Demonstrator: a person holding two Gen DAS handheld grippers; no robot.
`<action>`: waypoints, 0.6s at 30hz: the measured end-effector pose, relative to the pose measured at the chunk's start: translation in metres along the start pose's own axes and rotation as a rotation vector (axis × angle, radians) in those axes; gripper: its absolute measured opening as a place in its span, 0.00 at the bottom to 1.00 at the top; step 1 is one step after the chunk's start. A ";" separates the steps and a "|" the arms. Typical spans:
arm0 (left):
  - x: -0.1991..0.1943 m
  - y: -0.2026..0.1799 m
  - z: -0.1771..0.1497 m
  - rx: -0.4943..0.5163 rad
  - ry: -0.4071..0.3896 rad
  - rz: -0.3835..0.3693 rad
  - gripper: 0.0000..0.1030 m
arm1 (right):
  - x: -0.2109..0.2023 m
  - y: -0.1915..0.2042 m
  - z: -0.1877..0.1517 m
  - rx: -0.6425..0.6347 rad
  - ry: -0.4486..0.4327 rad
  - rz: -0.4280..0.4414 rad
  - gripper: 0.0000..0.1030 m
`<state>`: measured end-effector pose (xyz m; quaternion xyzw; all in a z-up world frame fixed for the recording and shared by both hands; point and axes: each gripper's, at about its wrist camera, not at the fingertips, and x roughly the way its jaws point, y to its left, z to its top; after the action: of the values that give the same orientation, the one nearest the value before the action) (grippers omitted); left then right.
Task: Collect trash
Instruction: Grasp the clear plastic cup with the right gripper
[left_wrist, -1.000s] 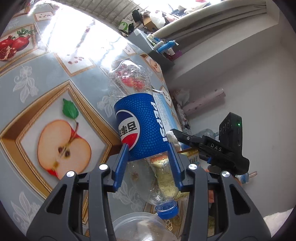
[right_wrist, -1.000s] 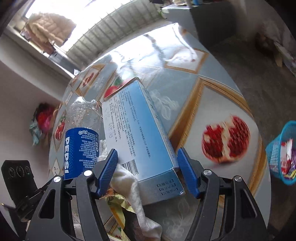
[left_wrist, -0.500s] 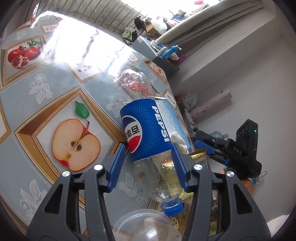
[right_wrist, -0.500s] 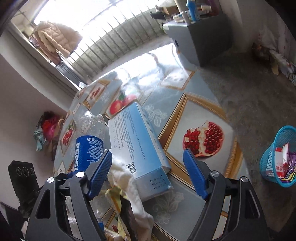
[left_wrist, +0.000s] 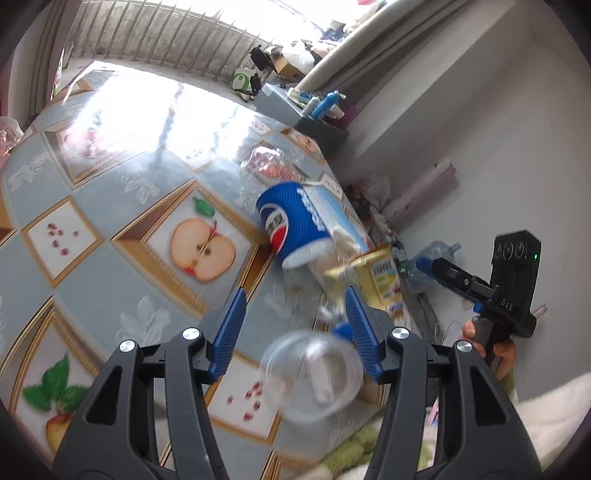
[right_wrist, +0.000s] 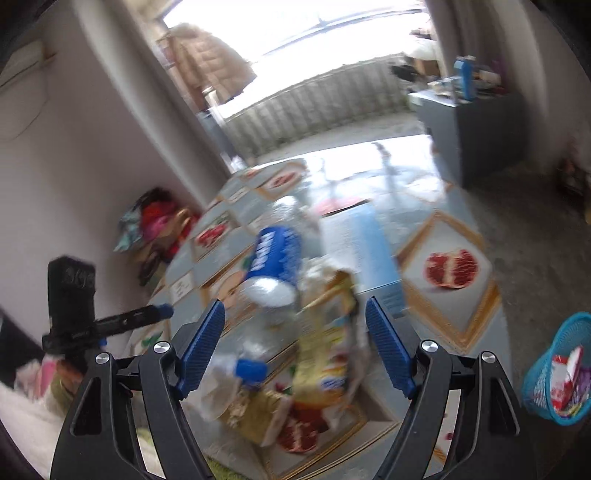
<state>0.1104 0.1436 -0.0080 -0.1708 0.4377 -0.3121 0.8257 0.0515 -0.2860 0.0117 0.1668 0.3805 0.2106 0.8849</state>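
Note:
A clear Pepsi bottle with a blue label lies on the fruit-print table, cap toward me. Beside it lie a light blue box, a yellow snack wrapper and a clear plastic cup. My left gripper is open and empty, above the cup and short of the bottle. In the right wrist view the bottle, the yellow wrapper and the blue box lie ahead of my open, empty right gripper.
A blue mesh bin holding wrappers stands on the floor right of the table. A grey cabinet with bottles stands beyond the table. The right gripper's body shows at the right of the left wrist view.
Both grippers have pulled back and up from the pile. The bottle now lies ahead of the left fingers, not between them; the box is no longer between the right fingers.

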 end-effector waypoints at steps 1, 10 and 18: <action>-0.006 0.001 -0.006 0.011 0.011 0.010 0.51 | 0.004 0.009 -0.004 -0.039 0.017 0.026 0.75; -0.026 0.020 -0.043 -0.032 0.035 0.023 0.34 | 0.036 0.074 -0.043 -0.251 0.167 0.258 0.75; 0.002 0.013 -0.050 0.044 0.099 0.077 0.22 | 0.074 0.085 -0.053 -0.349 0.267 0.214 0.75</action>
<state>0.0743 0.1516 -0.0440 -0.1200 0.4774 -0.2979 0.8179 0.0369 -0.1693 -0.0291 0.0213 0.4321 0.3858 0.8148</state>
